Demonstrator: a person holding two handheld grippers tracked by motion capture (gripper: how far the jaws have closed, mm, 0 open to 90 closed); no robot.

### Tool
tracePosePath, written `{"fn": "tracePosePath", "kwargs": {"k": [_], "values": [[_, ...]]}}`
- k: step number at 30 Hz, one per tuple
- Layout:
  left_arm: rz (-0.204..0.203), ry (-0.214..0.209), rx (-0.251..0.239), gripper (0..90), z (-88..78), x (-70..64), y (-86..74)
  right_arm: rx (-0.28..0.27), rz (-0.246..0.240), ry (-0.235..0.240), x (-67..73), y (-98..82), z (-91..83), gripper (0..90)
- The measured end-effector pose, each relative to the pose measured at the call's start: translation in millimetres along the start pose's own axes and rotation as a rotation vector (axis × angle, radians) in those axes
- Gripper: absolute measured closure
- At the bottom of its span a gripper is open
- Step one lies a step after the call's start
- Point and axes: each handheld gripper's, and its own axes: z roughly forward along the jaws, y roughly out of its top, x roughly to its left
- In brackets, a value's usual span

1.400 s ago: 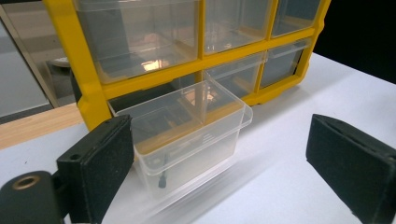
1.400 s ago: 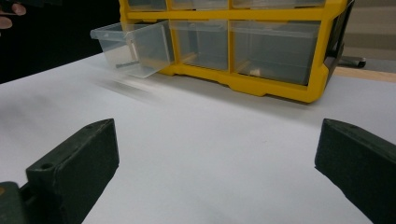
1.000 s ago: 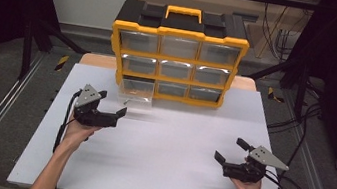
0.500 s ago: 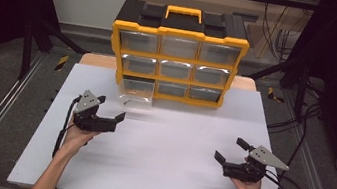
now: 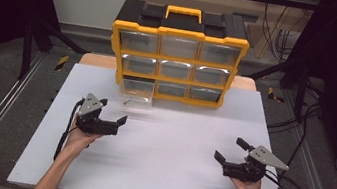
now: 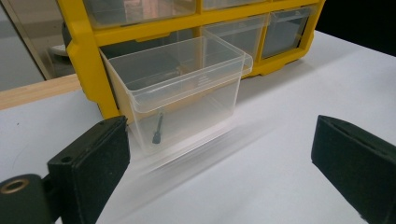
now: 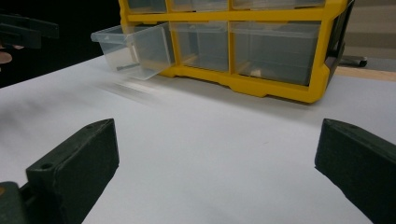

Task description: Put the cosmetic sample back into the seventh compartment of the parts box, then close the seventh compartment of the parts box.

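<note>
High view: we see the white table (image 5: 154,173) and, at its far edge, the yellow and black organizer (image 5: 178,50) with nine clear drawers. Its bottom left drawer (image 5: 136,91) is pulled out toward us, while the other drawers sit closed. Our left gripper (image 5: 111,120) is near this drawer, just in front of it and not touching, with the jaws spread wide and holding nothing. Our right gripper (image 5: 230,150) rests well apart, near the front right of the table, also released and empty. Left gripper view shows a small dark screw (image 6: 158,130) lying inside the open drawer.
</note>
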Motion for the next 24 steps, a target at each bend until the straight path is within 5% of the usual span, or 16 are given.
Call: {"fn": "tracePosePath", "kwargs": {"k": [24], "values": [[-0.001,-0.009,0.038,9.1,15.7,-7.7,-9.4,-0.004,0.004,0.001,-0.7,0.7,-0.4,0.5]]}}
